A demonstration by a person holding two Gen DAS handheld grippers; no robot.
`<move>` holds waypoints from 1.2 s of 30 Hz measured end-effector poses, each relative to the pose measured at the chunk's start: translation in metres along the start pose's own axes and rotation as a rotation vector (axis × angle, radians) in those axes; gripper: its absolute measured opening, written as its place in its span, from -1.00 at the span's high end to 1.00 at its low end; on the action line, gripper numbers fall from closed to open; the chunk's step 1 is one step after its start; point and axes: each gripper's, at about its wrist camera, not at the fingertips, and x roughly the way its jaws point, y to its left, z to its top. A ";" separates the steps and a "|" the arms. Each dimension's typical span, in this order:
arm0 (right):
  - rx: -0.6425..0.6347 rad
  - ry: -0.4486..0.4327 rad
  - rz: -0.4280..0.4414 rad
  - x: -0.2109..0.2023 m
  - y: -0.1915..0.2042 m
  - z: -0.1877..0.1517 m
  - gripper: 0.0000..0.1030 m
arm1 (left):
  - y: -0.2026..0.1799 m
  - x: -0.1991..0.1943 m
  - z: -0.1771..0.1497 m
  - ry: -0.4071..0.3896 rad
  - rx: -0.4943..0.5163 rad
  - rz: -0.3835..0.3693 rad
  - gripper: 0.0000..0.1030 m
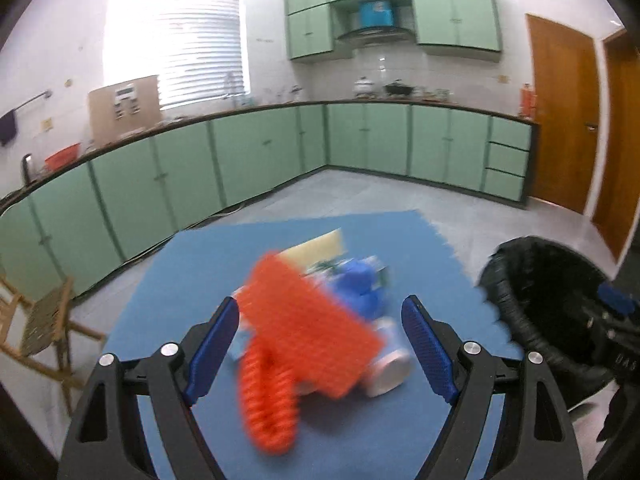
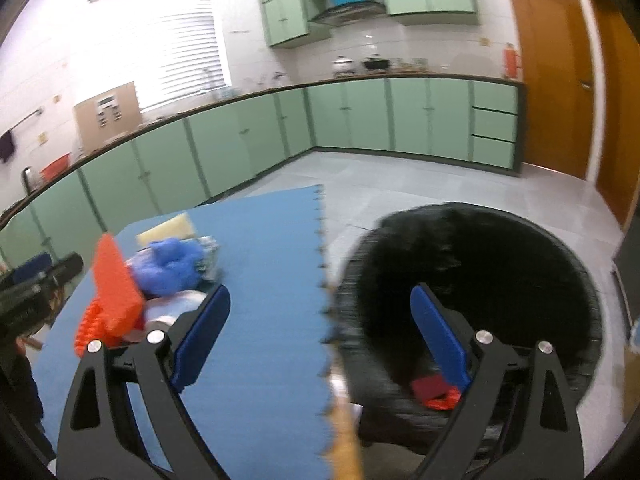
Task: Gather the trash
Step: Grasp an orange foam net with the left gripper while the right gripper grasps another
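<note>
With a red scrap [image 2: 434, 392] already binned, both grippers [image 1: 320, 344] [image 2: 320, 336] gape wide, empty, and the orange foam netting [image 1: 304, 340] pile awaits.

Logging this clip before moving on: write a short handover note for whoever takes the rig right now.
Left claw: open, empty, pointed at the trash pile.
Right claw: open, empty, over the mat edge beside the bin.
Pile on the blue mat: orange mesh piece on top, blue crumpled item, white-and-blue container, yellow sheet behind.
Black bin: to the right of the mat, a red item already inside.
Left: bin the rest of the pile.
</note>
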 end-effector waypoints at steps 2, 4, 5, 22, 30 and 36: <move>-0.021 0.005 0.027 0.005 0.017 0.000 -0.62 | 0.013 0.001 -0.011 0.022 -0.012 0.024 -0.59; -0.038 0.011 0.048 0.010 0.031 -0.001 -0.61 | 0.022 0.003 -0.022 0.044 -0.027 0.033 -0.59; -0.046 0.017 0.057 0.014 0.038 -0.002 -0.59 | 0.026 0.006 -0.027 0.059 -0.036 0.033 -0.59; -0.075 0.104 0.168 0.041 0.086 -0.026 -0.35 | 0.028 0.041 -0.077 0.155 -0.024 0.050 0.01; -0.122 0.094 0.256 0.048 0.118 -0.012 -0.35 | 0.042 0.031 -0.072 0.129 -0.042 0.034 0.48; -0.159 0.114 0.297 0.061 0.143 -0.010 -0.35 | 0.068 0.011 -0.062 0.079 -0.099 0.058 0.50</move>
